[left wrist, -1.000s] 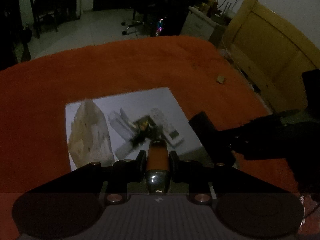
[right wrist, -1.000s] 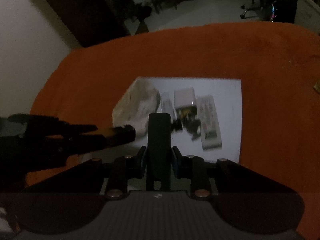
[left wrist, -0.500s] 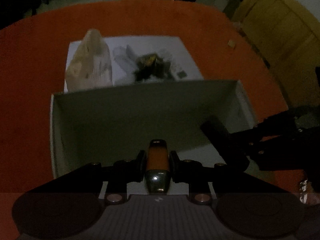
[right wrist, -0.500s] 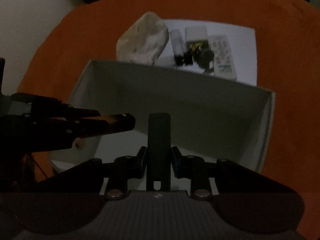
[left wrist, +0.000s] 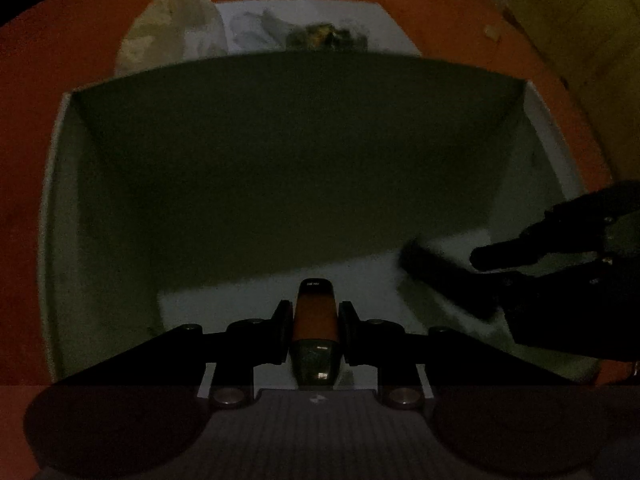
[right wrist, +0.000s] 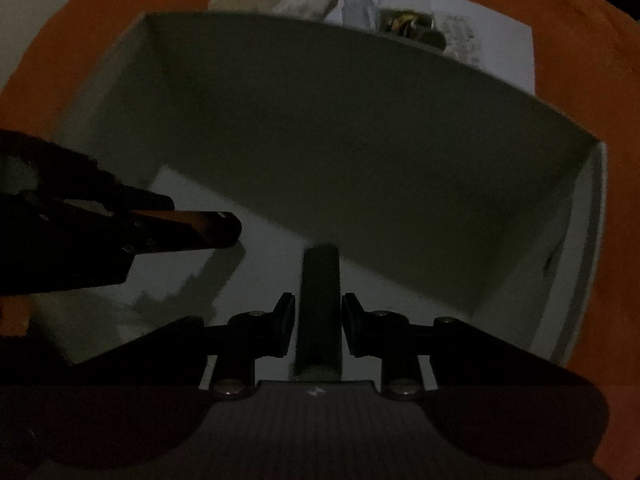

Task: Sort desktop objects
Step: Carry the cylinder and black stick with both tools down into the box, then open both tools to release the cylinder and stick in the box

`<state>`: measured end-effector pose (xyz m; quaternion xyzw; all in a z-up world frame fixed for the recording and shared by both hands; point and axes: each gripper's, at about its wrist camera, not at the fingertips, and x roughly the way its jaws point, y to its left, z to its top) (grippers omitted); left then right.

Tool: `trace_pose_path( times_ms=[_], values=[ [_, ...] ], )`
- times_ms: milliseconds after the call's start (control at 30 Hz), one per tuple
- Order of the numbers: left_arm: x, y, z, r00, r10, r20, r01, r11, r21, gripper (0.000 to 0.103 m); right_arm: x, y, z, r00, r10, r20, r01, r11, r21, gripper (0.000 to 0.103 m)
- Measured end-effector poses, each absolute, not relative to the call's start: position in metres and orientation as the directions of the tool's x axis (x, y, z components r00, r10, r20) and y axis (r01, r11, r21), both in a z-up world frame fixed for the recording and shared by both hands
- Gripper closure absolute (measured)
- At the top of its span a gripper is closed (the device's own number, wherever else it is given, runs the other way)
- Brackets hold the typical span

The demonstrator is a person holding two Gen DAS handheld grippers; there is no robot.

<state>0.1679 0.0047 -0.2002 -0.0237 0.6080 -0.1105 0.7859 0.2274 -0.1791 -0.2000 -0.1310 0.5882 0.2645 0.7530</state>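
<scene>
My left gripper (left wrist: 314,309) is shut on a slim orange and black stick (left wrist: 314,316) and points steeply down into an open white box (left wrist: 60,240). My right gripper (right wrist: 319,312) is shut on a dark slim bar (right wrist: 320,280) and hangs over the same white box (right wrist: 580,248). In the left wrist view the right gripper (left wrist: 494,284) comes in from the right with its dark bar (left wrist: 440,280) close to the box floor. In the right wrist view the left gripper (right wrist: 156,226) enters from the left, and its orange stick (right wrist: 200,224) is low inside the box.
Beyond the box's far wall lies a white sheet (right wrist: 508,48) with a crumpled pale bag (left wrist: 172,28), a remote control (right wrist: 460,36) and small dark items. An orange cloth (left wrist: 40,60) covers the table. A wooden panel (left wrist: 580,40) stands at the right.
Both grippers have sunk and tipped downward with their loads. The white box came into view and now fills both views; the sheet with its items has slid to the top.
</scene>
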Motion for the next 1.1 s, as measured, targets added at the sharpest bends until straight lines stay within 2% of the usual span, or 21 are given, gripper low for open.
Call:
trace_pose_path(
  times_ms=[333,867,900,967,1100],
  values=[
    [0.166,-0.006,-0.215,0.201,-0.184,-0.962,0.175,0.973,-0.149,0.082,0.229,-0.174,-0.234,0.107,0.174,-0.979,-0.539,0.837,0.090,0.075],
    [0.160,-0.011,-0.231,0.137,-0.176,-0.975,0.180,0.972,-0.150,0.081,0.233,-0.166,-0.250,0.094,0.145,-0.985,-0.533,0.843,0.073,0.072],
    [0.160,-0.010,-0.229,0.150,-0.169,-0.974,0.177,0.974,-0.142,0.080,0.232,-0.166,-0.247,0.112,0.146,-0.983,-0.534,0.843,0.064,0.070],
    [0.160,-0.009,-0.225,0.174,-0.160,-0.972,0.177,0.976,-0.129,0.073,0.231,-0.165,-0.241,0.142,0.151,-0.978,-0.538,0.842,0.052,0.059],
    [0.161,-0.008,-0.218,0.196,-0.171,-0.966,0.176,0.975,-0.137,0.072,0.229,-0.164,-0.227,0.171,0.185,-0.968,-0.552,0.831,0.061,0.051]
  ],
)
